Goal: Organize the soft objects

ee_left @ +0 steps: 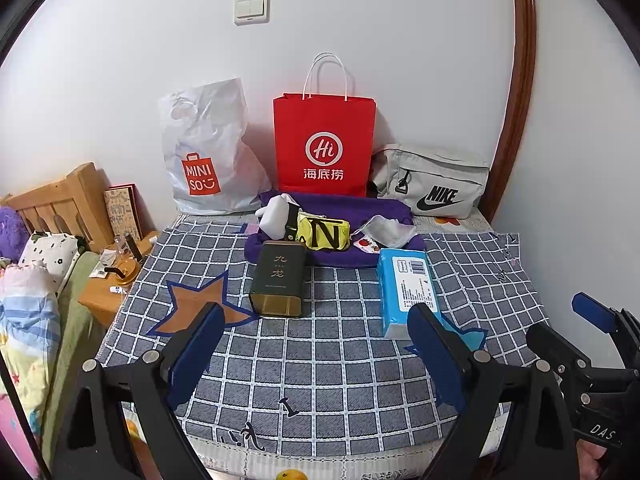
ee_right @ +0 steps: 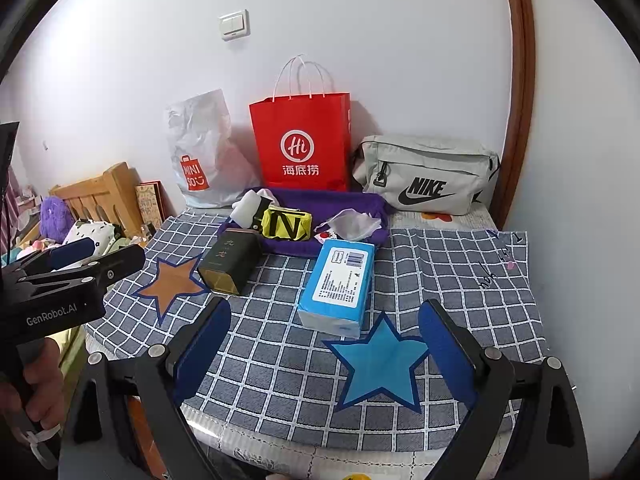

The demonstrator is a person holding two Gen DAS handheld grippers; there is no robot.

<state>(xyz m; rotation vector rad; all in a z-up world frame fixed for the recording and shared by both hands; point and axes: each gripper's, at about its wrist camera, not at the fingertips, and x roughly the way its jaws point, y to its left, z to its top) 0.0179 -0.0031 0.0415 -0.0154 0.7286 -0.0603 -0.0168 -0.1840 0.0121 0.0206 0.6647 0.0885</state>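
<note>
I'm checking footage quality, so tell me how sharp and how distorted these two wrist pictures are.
Left wrist view: sharp on the red bag, fisheye bends the door frame, corners black. Right wrist view: the same bowing and dark corners, tissue pack label crisp, soft shadows behind the bags.

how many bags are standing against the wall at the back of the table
3: white Miniso plastic bag on the left, red paper bag in the middle, grey Nike bag on the right. Others may be hidden behind them.
</note>
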